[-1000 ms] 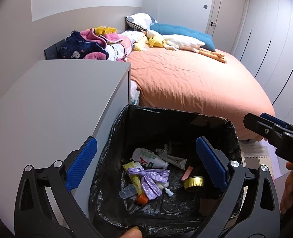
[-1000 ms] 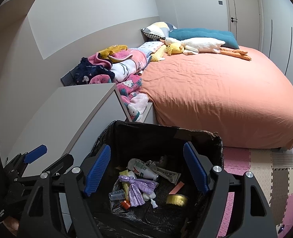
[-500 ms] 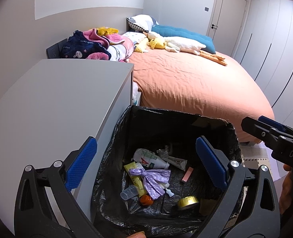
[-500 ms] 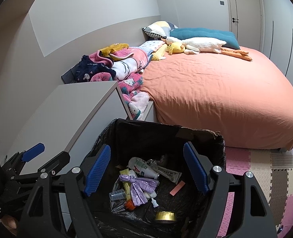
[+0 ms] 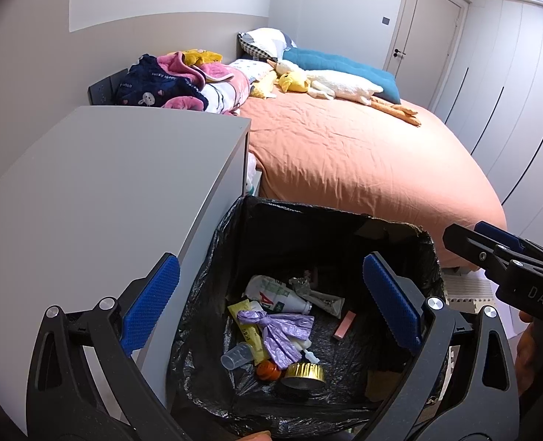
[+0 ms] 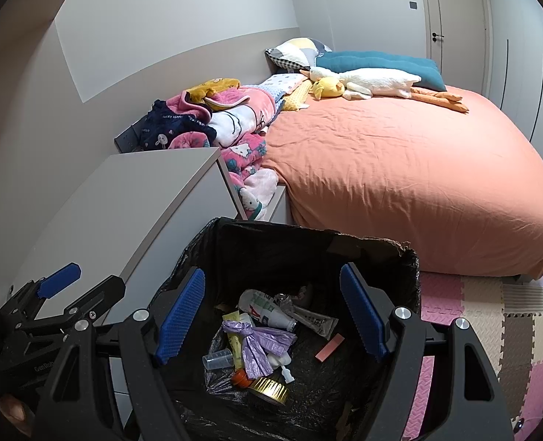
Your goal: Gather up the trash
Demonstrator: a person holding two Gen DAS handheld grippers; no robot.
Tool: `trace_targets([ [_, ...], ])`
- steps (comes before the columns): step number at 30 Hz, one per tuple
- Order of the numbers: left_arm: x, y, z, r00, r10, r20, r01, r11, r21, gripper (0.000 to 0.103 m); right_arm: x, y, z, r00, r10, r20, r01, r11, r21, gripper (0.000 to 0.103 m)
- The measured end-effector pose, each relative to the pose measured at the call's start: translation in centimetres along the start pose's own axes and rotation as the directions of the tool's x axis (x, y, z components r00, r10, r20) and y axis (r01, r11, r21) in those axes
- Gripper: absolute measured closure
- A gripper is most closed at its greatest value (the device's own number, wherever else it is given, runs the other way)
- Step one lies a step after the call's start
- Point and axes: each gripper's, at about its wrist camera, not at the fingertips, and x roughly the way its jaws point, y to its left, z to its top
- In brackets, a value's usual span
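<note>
A bin lined with a black bag [image 5: 234, 242] [image 6: 411, 268] stands on the floor beside a grey cabinet. Inside lie a gold tape roll [image 5: 304, 374] [image 6: 269, 389], a purple bag [image 5: 278, 334] [image 6: 258, 345], a white bottle [image 5: 275, 292] [image 6: 267, 308], a pink strip [image 5: 345, 325] [image 6: 329, 347], a clear cup [image 5: 236, 354] and an orange cap [image 5: 265, 371]. My left gripper [image 5: 271, 305] is open and empty above the bin. My right gripper [image 6: 271, 305] is open and empty above the bin too. Each gripper shows at the edge of the other's view.
The grey cabinet [image 5: 98, 191] [image 6: 131, 205] stands left of the bin. A bed with an orange sheet [image 5: 363, 161] [image 6: 411, 169] lies behind, with a plush duck [image 5: 341, 86], pillows and piled blankets [image 6: 231, 117]. Foam floor mats [image 6: 492, 316] lie right of the bin.
The gold tape roll has dropped and rolled left along the bin floor to rest by the orange cap. Both grippers stay open above the bin, shifted only slightly.
</note>
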Motion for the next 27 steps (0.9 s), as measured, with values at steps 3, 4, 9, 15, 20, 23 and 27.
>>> trace_targets([
  [3, 0.06, 0.0, 0.07, 1.0, 0.001, -0.002, -0.001, 1.0, 0.002, 0.006, 0.0, 0.02, 0.02, 1.0, 0.0, 0.0, 0.0, 1.0, 0.001, 0.026],
  [4, 0.09, 0.01, 0.08, 1.0, 0.001, -0.003, -0.001, 1.0, 0.0, 0.006, 0.01, 0.02, 0.05, 1.0, 0.0, 0.0, 0.0, 1.0, 0.001, 0.026],
  [9, 0.19, 0.05, 0.09, 1.0, 0.004, -0.006, -0.004, 1.0, -0.002, 0.006, 0.0, -0.02, 0.0, 1.0, -0.001, -0.001, 0.001, 1.0, 0.003, 0.026],
  [15, 0.32, -0.01, -0.02, 1.0, 0.01, -0.006, -0.01, 1.0, 0.006, 0.006, 0.01, -0.05, 0.04, 1.0, 0.0, -0.002, 0.0, 1.0, 0.0, 0.026],
  [20, 0.38, 0.02, -0.04, 1.0, 0.012, -0.007, -0.012, 1.0, 0.006, 0.006, 0.01, -0.11, -0.07, 1.0, 0.0, -0.002, 0.0, 1.0, 0.002, 0.026],
  [23, 0.37, -0.03, -0.03, 1.0, 0.012, -0.007, -0.012, 1.0, 0.007, 0.006, 0.01, -0.09, -0.01, 1.0, 0.0, -0.002, 0.0, 1.0, 0.002, 0.026],
  [27, 0.43, -0.14, 0.04, 1.0, 0.01, -0.012, -0.009, 1.0, 0.011, 0.006, 0.02, -0.1, 0.0, 1.0, 0.0, -0.003, 0.0, 1.0, 0.001, 0.026],
])
